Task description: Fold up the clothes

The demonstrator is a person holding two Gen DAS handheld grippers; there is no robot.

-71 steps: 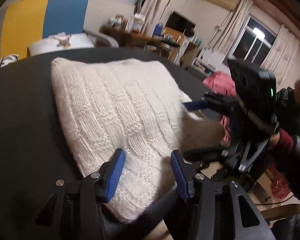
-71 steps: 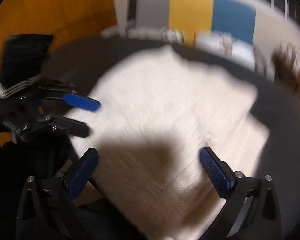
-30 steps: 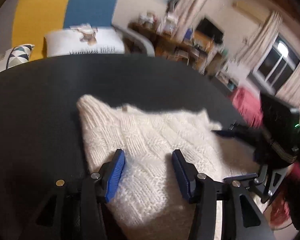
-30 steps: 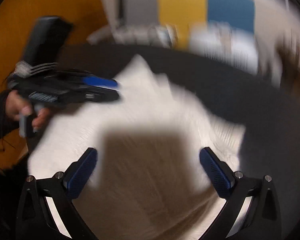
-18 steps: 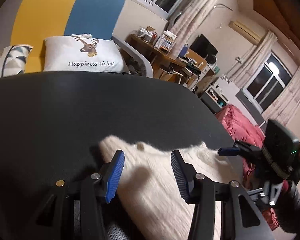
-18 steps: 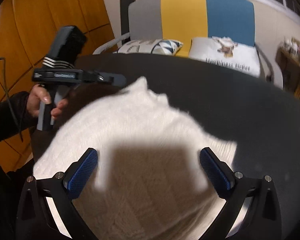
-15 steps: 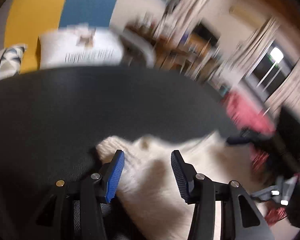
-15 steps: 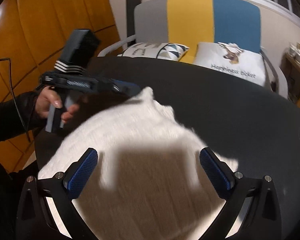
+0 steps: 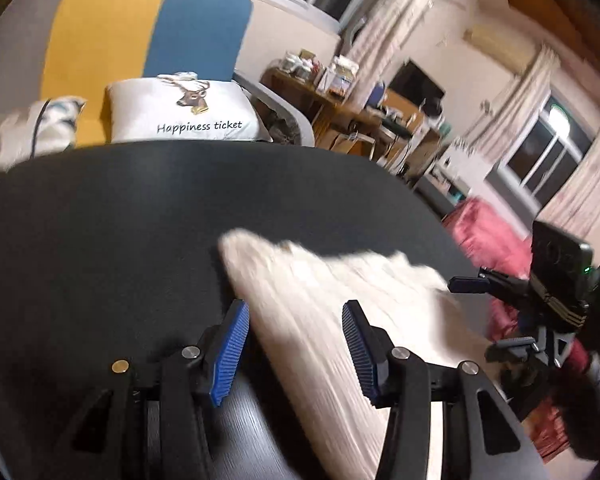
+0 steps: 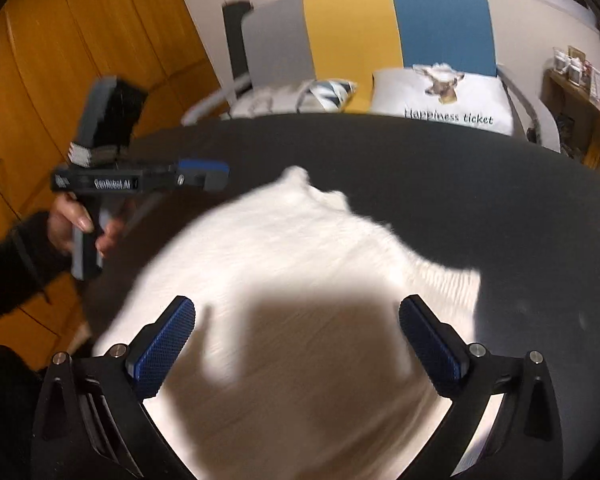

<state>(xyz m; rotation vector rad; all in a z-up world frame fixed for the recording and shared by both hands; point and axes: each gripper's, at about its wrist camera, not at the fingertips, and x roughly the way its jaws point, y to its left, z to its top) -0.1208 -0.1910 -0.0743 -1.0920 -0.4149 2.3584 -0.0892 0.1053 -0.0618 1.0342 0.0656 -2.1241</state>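
The white sweater [image 10: 284,264] lies bunched on the near side of the dark table [image 9: 100,216], both the left gripper [image 9: 296,348] and right gripper [image 10: 296,344] spread and empty above it, so I'd pinch a clean edge next.

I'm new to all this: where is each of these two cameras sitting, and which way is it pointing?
Left wrist view: sits on the left gripper, looking forward across the white knitted sweater on the round black table; its open jaws show, with the right gripper at the right edge.
Right wrist view: sits on the right gripper, looking down over the sweater; its wide-open jaws show, with the left gripper and the left hand holding it.
Shared: sweater, table, and the white deer-print cushion.
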